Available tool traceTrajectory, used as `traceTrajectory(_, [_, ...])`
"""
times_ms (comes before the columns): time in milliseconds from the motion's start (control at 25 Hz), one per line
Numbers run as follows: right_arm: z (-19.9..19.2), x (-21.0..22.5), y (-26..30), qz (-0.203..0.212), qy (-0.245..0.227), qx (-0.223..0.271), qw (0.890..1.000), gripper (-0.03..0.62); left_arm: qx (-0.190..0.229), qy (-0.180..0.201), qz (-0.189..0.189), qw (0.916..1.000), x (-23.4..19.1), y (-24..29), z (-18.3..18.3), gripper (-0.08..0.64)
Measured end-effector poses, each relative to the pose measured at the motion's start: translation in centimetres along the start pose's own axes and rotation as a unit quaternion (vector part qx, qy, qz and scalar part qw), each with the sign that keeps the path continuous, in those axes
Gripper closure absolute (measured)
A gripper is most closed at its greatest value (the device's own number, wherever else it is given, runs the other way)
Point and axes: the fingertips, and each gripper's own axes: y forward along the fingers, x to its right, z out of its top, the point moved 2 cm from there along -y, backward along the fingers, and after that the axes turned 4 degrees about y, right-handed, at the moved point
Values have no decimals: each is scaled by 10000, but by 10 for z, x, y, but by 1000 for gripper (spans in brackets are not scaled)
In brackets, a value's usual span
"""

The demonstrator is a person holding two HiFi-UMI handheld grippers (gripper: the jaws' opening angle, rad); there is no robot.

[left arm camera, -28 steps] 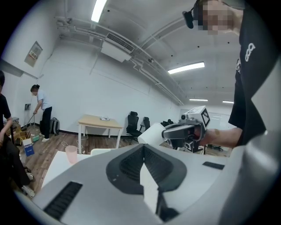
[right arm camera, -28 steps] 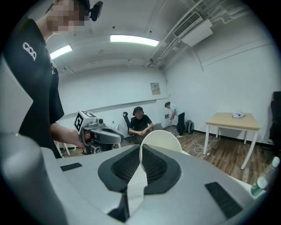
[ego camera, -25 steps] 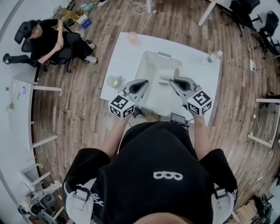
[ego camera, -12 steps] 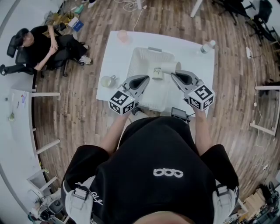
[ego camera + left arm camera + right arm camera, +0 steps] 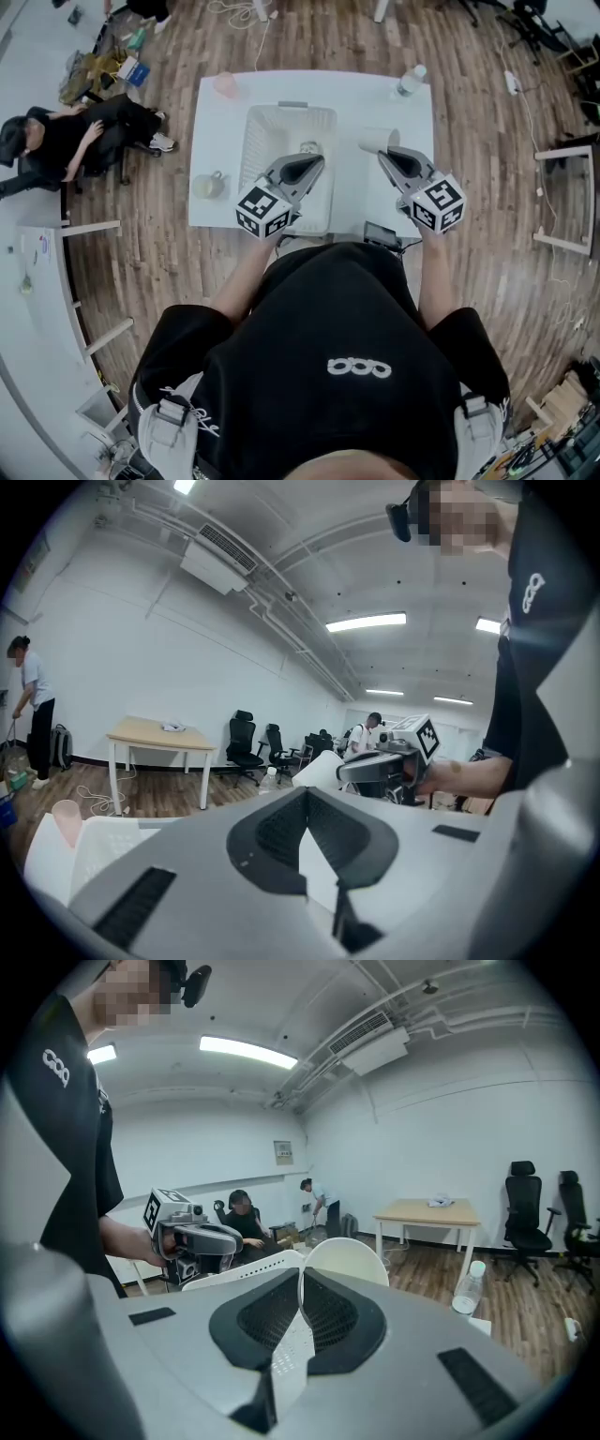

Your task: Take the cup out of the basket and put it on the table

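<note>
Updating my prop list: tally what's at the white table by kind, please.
White cup: 1
Pink cup: 1
Mug: 1
Plastic bottle: 1
White basket: 1
Unidentified small item in basket: 1
Black device: 1
Total: 7

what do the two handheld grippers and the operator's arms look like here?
The left gripper and right gripper match: grey tapered two-jaw shells with black mesh-textured pads. Each carries a white cube with black square markers at the rear. The person wears a black short-sleeved T-shirt with a white logo.
</note>
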Motion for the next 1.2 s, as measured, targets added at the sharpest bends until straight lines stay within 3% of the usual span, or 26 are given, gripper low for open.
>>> traceTrajectory(400, [-14,30,-8,-58,-46,-180,9998,557,-49,-52,31,10000,9,26,-2,552])
traceTrajectory(720, [-33,66,28,-93,-467,-902,9948,557,-52,-208,201,9996,12,28,-10,552])
traceTrajectory(880, [-62,100,55,-221,-1084,-1654,9800,557,-58,-319,332,9989,20,31,-19,551])
traceTrajectory(1200, [-144,172,106,-250,-2012,-3213,9250,557,-63,-520,785,9955,27,43,-31,551])
